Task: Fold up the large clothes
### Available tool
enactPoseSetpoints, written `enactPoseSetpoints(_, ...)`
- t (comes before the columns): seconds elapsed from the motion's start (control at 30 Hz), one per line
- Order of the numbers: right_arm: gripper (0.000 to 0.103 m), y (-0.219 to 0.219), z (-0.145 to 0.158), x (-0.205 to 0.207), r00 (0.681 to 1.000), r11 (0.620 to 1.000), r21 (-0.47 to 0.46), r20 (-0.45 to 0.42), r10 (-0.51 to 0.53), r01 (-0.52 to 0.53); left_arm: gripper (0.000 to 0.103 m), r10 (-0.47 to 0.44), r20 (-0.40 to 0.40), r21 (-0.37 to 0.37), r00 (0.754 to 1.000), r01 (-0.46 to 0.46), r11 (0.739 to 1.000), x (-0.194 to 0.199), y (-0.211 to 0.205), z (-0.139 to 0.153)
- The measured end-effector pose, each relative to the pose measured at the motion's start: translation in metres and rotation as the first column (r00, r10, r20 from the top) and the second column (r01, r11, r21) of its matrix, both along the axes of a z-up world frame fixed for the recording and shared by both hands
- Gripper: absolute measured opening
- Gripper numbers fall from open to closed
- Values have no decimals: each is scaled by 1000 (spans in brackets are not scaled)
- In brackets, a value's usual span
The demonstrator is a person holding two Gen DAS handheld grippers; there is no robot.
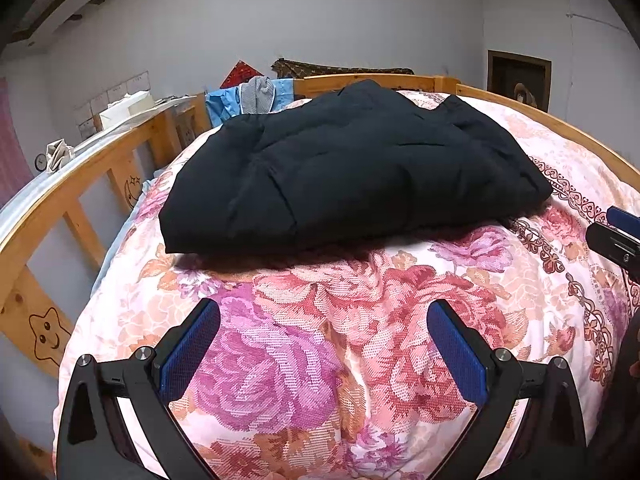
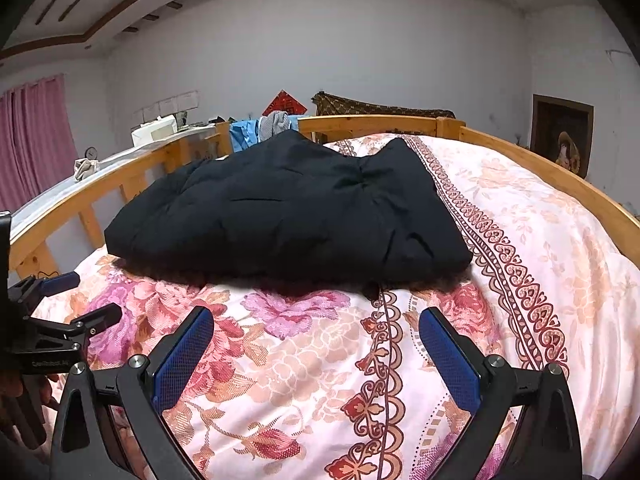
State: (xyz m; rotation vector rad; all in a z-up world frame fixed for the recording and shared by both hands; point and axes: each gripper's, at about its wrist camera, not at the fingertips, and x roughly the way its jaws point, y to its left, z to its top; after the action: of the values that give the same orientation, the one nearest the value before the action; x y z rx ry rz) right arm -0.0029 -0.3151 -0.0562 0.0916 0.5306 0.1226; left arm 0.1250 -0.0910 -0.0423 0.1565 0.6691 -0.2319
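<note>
While the black padded jacket (image 1: 352, 168) lies folded on the floral quilt (image 1: 320, 340), left gripper (image 1: 324, 344) and right gripper (image 2: 316, 344) hover near it, jaws wide apart, empty.

**Colours and patterns observed**

Jacket (image 1: 352, 168): plain black. Quilt (image 1: 320, 344): pink, purple and red roses on pale ground, maroon heart border. Bed rail (image 1: 100, 160): honey wood, star drawing. Gripper pads (image 1: 192, 348): blue, textured. Curtain (image 2: 36, 136): pink.
</note>
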Motion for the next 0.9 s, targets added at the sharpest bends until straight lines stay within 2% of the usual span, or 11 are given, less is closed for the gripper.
enactPoseSetpoints(0.9,103,2,-2,2,1000,1000,-5,-17,12,-12,102,17,-6,7,1000,-17,1000,-3,1,-4)
